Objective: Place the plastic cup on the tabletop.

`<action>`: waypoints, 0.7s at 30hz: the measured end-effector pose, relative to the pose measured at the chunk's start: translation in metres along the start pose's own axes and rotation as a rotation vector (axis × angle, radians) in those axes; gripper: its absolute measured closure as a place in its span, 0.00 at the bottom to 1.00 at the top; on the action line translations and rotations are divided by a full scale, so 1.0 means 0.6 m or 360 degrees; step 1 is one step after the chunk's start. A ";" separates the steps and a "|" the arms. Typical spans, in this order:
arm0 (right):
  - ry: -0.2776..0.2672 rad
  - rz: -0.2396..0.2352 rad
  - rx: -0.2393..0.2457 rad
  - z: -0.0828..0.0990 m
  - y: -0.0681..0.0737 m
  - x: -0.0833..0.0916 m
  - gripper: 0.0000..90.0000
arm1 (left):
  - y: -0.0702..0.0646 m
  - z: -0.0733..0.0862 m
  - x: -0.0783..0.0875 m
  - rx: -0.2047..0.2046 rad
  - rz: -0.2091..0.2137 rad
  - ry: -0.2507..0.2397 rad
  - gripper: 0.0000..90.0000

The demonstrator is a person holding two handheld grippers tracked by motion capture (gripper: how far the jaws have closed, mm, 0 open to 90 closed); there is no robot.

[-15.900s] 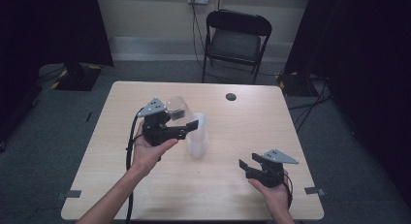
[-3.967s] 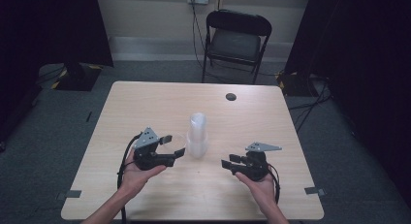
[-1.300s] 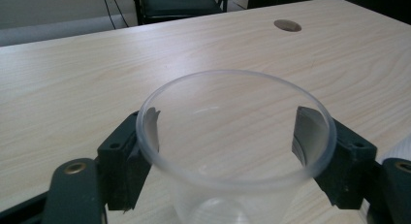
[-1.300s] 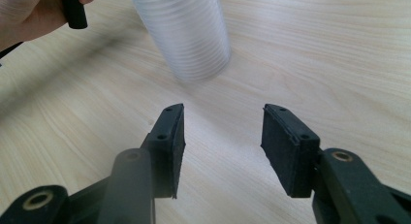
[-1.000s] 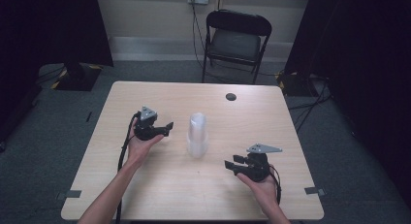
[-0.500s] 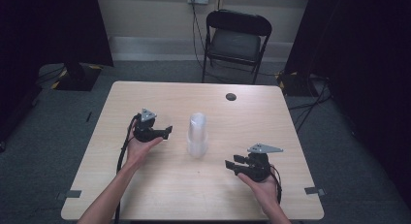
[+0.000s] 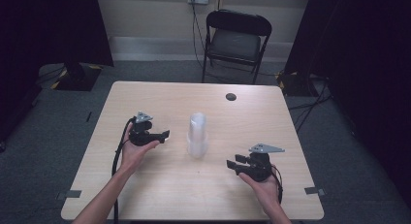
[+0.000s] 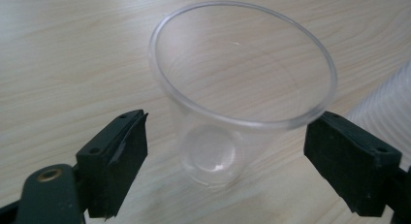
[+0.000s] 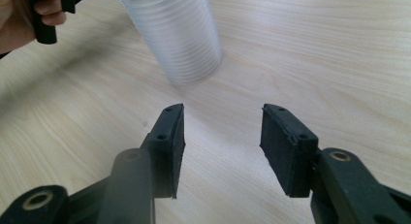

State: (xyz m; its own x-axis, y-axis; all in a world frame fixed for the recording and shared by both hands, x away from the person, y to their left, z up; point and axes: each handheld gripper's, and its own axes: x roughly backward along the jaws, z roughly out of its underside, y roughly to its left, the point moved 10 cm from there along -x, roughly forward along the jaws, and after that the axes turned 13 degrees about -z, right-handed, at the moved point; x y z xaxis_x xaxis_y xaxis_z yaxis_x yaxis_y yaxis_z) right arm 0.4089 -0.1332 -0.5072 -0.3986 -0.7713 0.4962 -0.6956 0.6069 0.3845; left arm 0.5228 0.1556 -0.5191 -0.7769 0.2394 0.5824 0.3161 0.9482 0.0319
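Left gripper view: single clear cup upright on the table, between the left gripper's spread jaws, which have just been opening; pads clear of it. Thin plastic, likely light, slick, easily crushed; pinch gently below the rim. Cup stack stands mid-table. Right gripper rests low near right, jaws spread, empty, pointing leftward toward the stack.

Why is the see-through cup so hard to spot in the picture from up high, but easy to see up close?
In the high view the room is dim, and the single clear cup blends into the pale table. In the left gripper view it is close and bright, so the single clear cup shows a shiny rim. In the right gripper view the stack of cups looks slightly blurred.
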 end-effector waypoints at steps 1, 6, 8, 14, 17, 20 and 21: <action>0.0005 0.0002 0.0001 0.001 0.000 0.000 0.57 | 0.001 0.000 0.003 -0.0004 -0.0003 -0.0002 0.17; -0.0001 0.0004 0.0000 0.000 0.000 0.001 0.57 | 0.009 0.004 0.018 -0.0010 0.0017 -0.0017 0.17; 0.0001 0.0008 0.0002 0.000 -0.001 0.001 0.57 | 0.013 0.011 0.023 -0.0044 0.0004 -0.0009 0.17; 0.0003 0.0012 -0.0007 0.001 -0.002 0.001 0.57 | 0.017 0.024 0.041 -0.0018 0.0021 0.0040 0.18; -0.0002 0.0015 -0.0007 0.001 -0.004 0.003 0.57 | 0.017 0.027 0.054 -0.0046 0.0024 0.0022 0.18; 0.0003 0.0021 -0.0016 0.002 -0.007 0.003 0.57 | 0.018 0.032 0.066 -0.0046 0.0027 0.0025 0.18; 0.0004 0.0023 -0.0017 0.002 -0.008 0.003 0.57 | 0.019 0.032 0.070 -0.0050 0.0024 0.0020 0.19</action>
State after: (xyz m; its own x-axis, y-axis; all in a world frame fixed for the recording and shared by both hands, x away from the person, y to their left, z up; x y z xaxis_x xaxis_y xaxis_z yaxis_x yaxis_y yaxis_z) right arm 0.4107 -0.1375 -0.5092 -0.4070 -0.7622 0.5034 -0.6833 0.6198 0.3860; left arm 0.4833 0.1807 -0.5102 -0.7652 0.2505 0.5931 0.3446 0.9375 0.0486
